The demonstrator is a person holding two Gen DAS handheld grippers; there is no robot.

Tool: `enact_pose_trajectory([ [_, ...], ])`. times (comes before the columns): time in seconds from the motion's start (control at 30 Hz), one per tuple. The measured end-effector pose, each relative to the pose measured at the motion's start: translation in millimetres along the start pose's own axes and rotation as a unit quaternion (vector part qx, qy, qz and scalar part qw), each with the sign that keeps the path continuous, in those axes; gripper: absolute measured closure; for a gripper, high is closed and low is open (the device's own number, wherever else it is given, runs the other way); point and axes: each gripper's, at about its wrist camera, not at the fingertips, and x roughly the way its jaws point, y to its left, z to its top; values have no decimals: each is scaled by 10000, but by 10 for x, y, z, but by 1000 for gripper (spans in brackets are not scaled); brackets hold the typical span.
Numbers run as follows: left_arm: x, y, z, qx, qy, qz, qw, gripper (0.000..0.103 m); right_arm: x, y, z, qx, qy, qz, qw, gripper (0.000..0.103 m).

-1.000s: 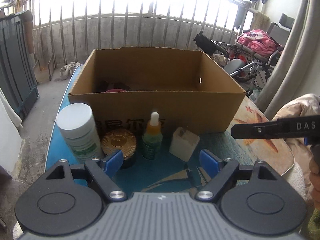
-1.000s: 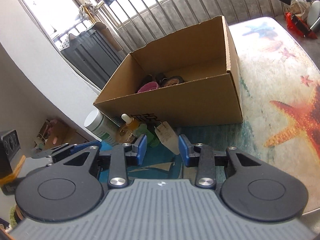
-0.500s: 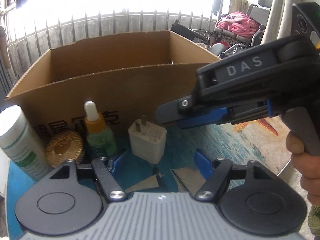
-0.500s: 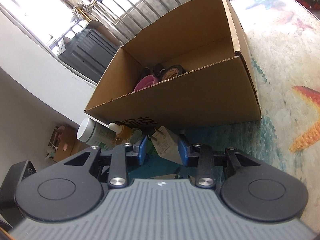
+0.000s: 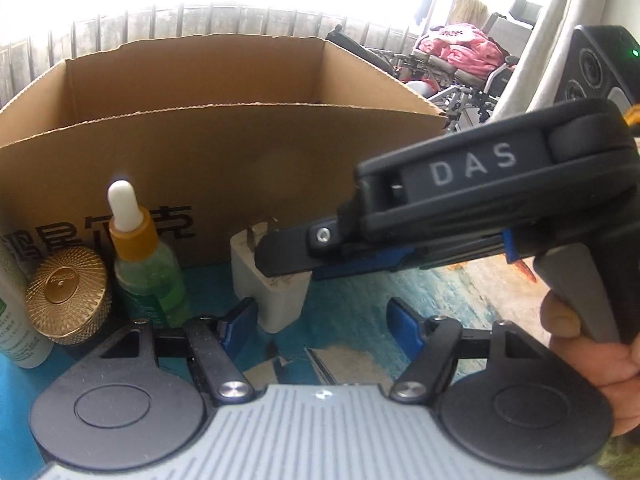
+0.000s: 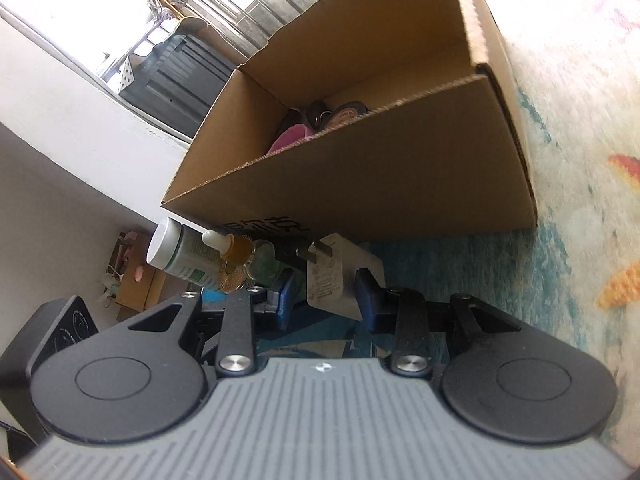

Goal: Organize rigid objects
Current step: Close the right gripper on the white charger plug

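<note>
Your right gripper [image 6: 326, 300] has its blue-padded jaws narrowed around the white plastic charger plug [image 6: 340, 276], a smooth rounded block with two flat metal prongs; whether the pads press on it you cannot tell from these views. The plug stands on the worktop [image 5: 400, 288], whose glossy cover is printed with teal water and orange starfish, just in front of the corrugated cardboard box [image 5: 240, 168].

Your left gripper [image 5: 320, 318] hangs low over the worktop with its jaws about two-thirds open, having just been closing, and nothing is gripped between them; the plug sits near its left pad.

Left of the plug stand a green glass dropper bottle [image 5: 148, 276] with an amber collar and white rubber bulb, a squat jar with a ribbed gold lid [image 5: 66, 284], and a white cylindrical bottle [image 6: 180, 254].
</note>
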Motion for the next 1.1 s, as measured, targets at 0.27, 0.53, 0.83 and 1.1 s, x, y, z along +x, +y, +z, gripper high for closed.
enact_pose_trajectory([
  [0.27, -22, -233, -69, 386, 41, -219, 9990, 31, -228, -165, -140, 306, -82, -73, 9995, 70],
  [0.53, -6, -377, -84, 612, -53, 120, 9980, 34, -410, -324, -151, 593, -303, -117, 9977, 70],
  [0.83, 104, -406, 14, 941, -85, 549, 9940, 36, -360, -357, -100, 605, -301, -88, 9977, 70],
  [1.1, 171, -443, 17, 985, 69, 783, 9920, 59, -246, -271, -84, 263, -220, -328, 9989, 70],
])
